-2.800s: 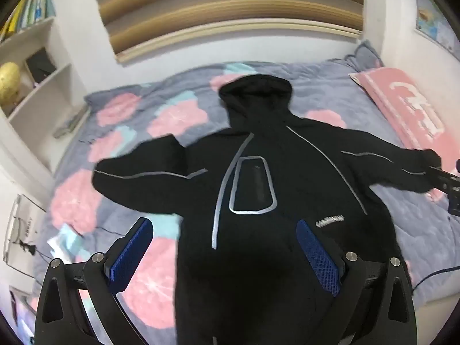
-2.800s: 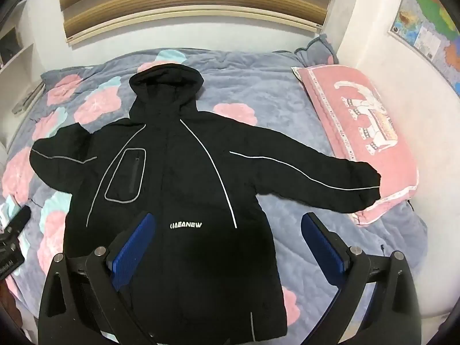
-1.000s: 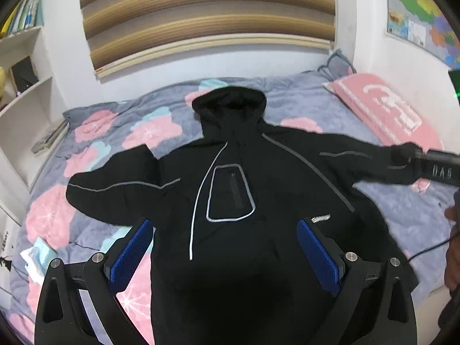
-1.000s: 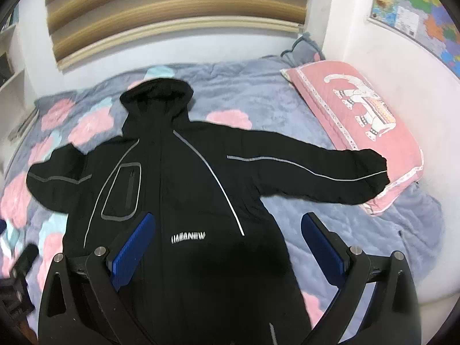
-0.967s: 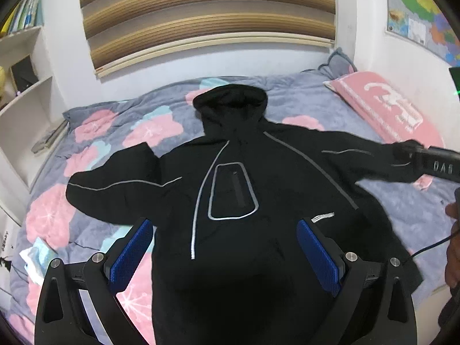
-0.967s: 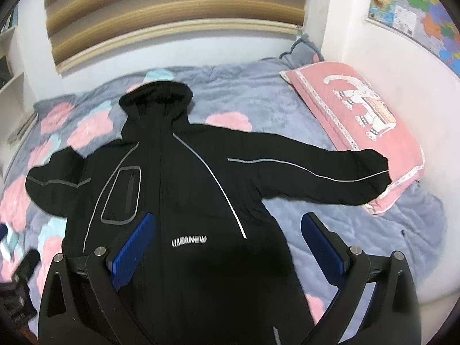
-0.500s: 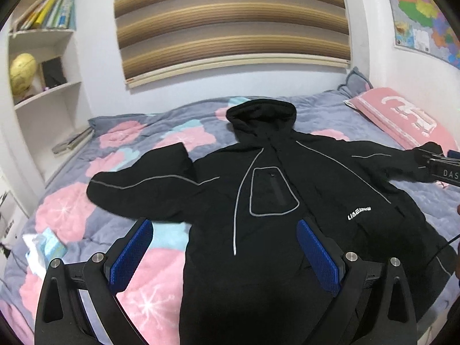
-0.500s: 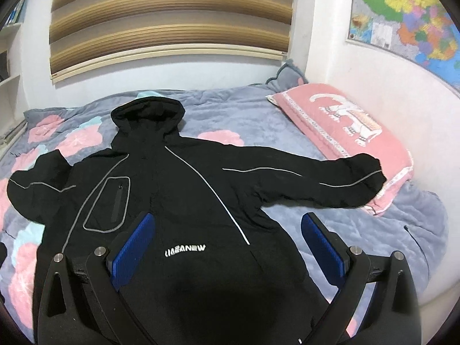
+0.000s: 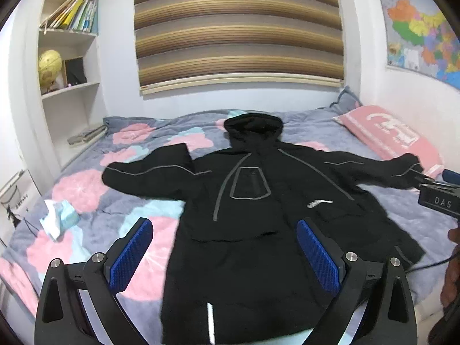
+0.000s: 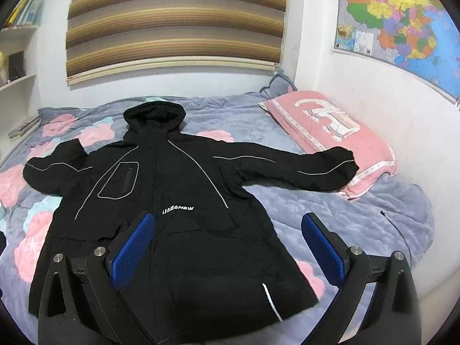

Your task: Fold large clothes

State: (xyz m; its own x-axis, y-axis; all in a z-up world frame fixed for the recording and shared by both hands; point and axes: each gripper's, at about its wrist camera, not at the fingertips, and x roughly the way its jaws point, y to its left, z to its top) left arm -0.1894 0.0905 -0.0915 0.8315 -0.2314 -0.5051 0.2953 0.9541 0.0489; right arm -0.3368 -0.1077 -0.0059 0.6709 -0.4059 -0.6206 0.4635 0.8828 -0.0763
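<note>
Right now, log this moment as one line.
stage: pre-fold | black jacket: flat on bed, sleeves spread | left gripper: open | right gripper: open

A: Left view, the jacket (image 9: 244,230) hem drops behind the left gripper (image 9: 224,247) and off the bottom edge.

B: Right view, same. Book (image 10: 24,5) titles too small, the map (image 10: 402,23) cut off on the right.

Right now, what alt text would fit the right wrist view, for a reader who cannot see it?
A black hooded jacket lies face up, sleeves spread, on a grey floral bedspread. One cuff rests on a pink pillow. The open right gripper hovers above the hem, holding nothing.
</note>
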